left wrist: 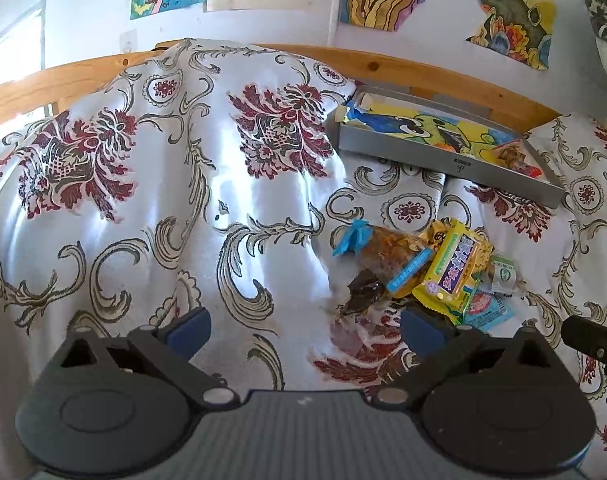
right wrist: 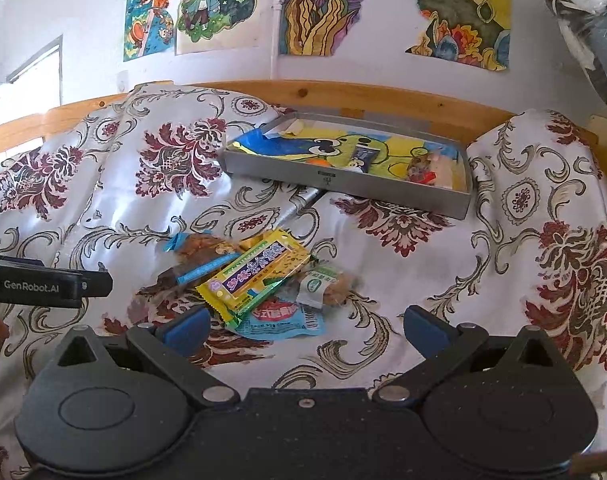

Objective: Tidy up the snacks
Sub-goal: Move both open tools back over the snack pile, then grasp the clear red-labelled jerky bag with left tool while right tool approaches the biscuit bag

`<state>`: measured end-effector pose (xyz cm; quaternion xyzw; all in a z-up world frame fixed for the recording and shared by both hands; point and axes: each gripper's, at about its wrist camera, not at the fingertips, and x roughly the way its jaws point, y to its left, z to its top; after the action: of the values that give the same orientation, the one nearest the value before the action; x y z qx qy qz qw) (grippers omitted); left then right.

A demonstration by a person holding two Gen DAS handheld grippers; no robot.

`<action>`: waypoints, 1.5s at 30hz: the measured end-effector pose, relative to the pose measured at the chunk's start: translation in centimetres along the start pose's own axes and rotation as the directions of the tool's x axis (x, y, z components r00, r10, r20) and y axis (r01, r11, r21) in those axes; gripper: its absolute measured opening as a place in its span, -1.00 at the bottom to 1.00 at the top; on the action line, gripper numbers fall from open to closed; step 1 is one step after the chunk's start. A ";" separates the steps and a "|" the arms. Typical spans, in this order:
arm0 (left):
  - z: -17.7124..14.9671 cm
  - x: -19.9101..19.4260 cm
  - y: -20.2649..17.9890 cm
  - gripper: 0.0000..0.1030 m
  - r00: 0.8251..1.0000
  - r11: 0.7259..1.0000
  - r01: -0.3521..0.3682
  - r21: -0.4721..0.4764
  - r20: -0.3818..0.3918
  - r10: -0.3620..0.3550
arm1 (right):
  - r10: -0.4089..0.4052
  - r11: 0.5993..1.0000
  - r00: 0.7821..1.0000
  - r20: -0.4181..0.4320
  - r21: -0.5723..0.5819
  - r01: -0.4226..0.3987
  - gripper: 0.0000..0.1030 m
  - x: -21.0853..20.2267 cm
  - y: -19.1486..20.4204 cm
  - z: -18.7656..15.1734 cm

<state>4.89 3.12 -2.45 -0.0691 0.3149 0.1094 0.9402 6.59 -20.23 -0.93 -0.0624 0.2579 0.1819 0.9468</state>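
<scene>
Right wrist view shows both grippers, right (right wrist: 305, 330) and left (left wrist: 305, 330), spread apart and empty over the heaped foil snack packets (right wrist: 255, 280) mid-bed, so picking one up for the grey metal tray (right wrist: 343, 190) looks next.

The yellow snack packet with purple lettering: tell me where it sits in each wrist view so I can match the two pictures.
Left wrist view: the yellow snack packet lies right of centre, on top of the snack pile, just beyond the right blue fingertip.
Right wrist view: it lies just left of centre, atop the same pile, beyond the left blue fingertip.
Shared landmark: the grey tray behind the pile, near the wooden headboard.
</scene>
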 end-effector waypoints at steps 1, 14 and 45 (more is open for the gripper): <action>0.0 0.0 0.0 0.99 1.000 1.000 -0.001 0.000 -0.002 0.001 | 0.002 1.000 1.000 -0.002 0.000 -0.002 0.99 0.0 0.0 0.0; 0.1 0.5 -1.1 0.99 1.000 0.999 0.001 0.035 -0.007 -0.001 | 0.027 0.998 0.999 -0.042 0.051 -0.025 0.99 1.2 -0.9 0.4; 1.5 7.3 -4.2 0.99 0.984 0.943 0.153 0.295 -0.131 -0.118 | 0.235 0.931 0.966 -0.112 -0.261 -0.257 0.99 10.6 -4.8 2.8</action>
<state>12.54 0.56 -5.44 0.0491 0.3743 -0.0094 0.9260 18.20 -20.74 -3.84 -0.1665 0.2732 0.3303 0.8880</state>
